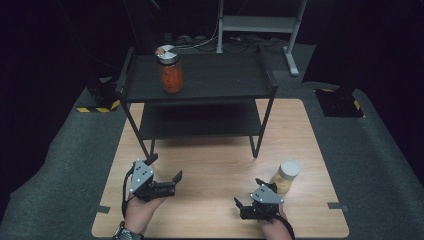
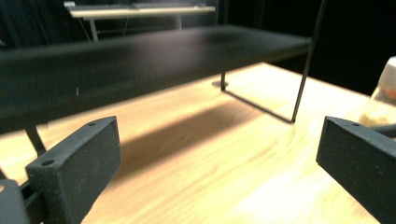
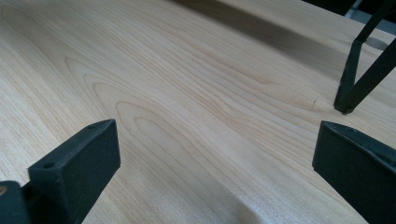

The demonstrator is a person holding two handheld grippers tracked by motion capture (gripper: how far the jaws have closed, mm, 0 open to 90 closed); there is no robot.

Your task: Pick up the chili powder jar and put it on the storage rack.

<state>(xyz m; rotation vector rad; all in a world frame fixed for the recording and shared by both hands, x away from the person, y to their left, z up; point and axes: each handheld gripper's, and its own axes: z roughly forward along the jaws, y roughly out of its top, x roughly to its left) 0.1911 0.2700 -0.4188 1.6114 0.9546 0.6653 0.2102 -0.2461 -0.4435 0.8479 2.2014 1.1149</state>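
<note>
A jar of red-orange contents (image 1: 171,70) with a metal lid stands on the top board of a black two-tier shelf (image 1: 220,75). A pale jar with a cream lid (image 1: 286,176) stands on the wooden table (image 1: 220,160) at the right. My left gripper (image 1: 164,168) is open near the shelf's front left leg, nothing between its jaws (image 2: 219,158). My right gripper (image 1: 249,192) is open just left of the pale jar, over bare wood (image 3: 215,163). The pale jar (image 2: 385,88) shows blurred at the right edge of the left gripper view.
The shelf's lower board (image 1: 200,120) sits close above the table. Its front right leg (image 1: 255,147) stands near the table's middle, and a shelf leg (image 3: 359,74) appears in the right gripper view. Grey carpet (image 1: 65,165) surrounds the table.
</note>
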